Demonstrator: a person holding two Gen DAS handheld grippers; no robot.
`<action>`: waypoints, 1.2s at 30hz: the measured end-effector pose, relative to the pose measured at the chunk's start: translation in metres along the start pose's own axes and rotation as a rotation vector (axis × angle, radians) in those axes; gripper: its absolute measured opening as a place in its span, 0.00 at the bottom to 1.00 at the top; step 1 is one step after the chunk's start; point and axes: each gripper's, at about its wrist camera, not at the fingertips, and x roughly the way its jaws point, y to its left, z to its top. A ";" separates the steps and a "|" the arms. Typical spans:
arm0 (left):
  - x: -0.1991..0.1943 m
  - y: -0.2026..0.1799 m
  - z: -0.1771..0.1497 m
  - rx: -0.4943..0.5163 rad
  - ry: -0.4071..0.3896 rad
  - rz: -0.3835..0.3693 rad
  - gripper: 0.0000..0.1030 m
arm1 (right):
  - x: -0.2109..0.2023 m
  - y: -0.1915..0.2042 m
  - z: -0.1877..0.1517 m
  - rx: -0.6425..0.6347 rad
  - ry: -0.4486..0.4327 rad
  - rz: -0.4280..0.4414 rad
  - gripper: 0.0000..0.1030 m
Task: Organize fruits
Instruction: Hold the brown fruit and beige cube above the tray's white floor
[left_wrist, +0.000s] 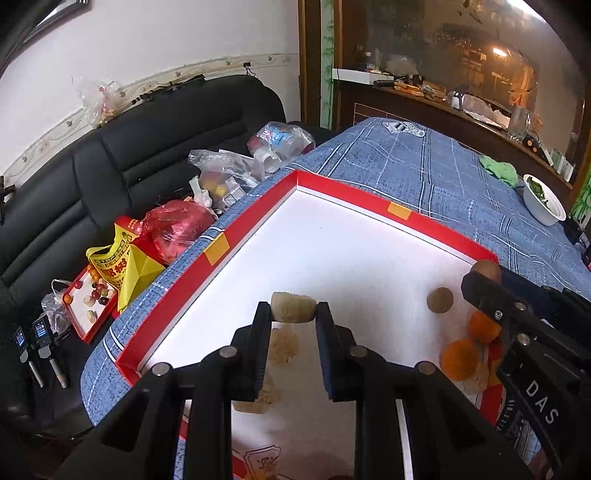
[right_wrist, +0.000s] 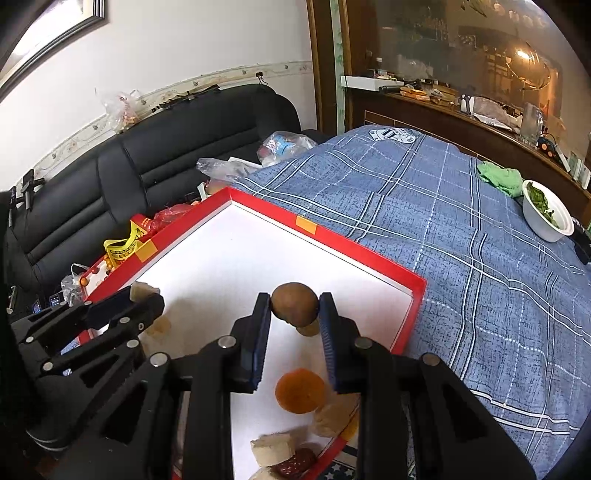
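Observation:
A red-rimmed white tray (left_wrist: 255, 206) lies on the blue plaid cloth; its rim also shows in the right wrist view (right_wrist: 369, 254). My left gripper (left_wrist: 294, 312) is shut on a beige fruit chunk (left_wrist: 293, 306) and holds it above the tray's left part. My right gripper (right_wrist: 294, 310) is shut on a brown round fruit (right_wrist: 294, 304) above the tray's right side; it shows at the right in the left wrist view (left_wrist: 487, 269). On the tray lie oranges (left_wrist: 460, 358), (right_wrist: 300, 390), a brown fruit (left_wrist: 440, 300) and more beige chunks (left_wrist: 282, 345), (right_wrist: 274, 448).
A black sofa (left_wrist: 110, 158) at the left holds plastic bags (left_wrist: 173, 225) and a small red tray of fruits (left_wrist: 88, 302). A white bowl with greens (right_wrist: 546, 214) and a green cloth (right_wrist: 498, 177) sit far right on the cloth. A wooden counter (left_wrist: 461, 107) runs behind.

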 end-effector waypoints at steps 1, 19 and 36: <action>0.000 0.000 0.000 0.001 0.000 -0.001 0.22 | 0.000 -0.002 0.000 0.001 0.000 0.000 0.28; 0.010 0.004 0.009 -0.011 0.008 0.011 0.22 | 0.017 0.001 0.010 -0.011 0.017 0.004 0.28; 0.031 0.009 0.022 -0.037 0.039 0.064 0.22 | 0.046 -0.001 0.019 -0.017 0.054 0.004 0.28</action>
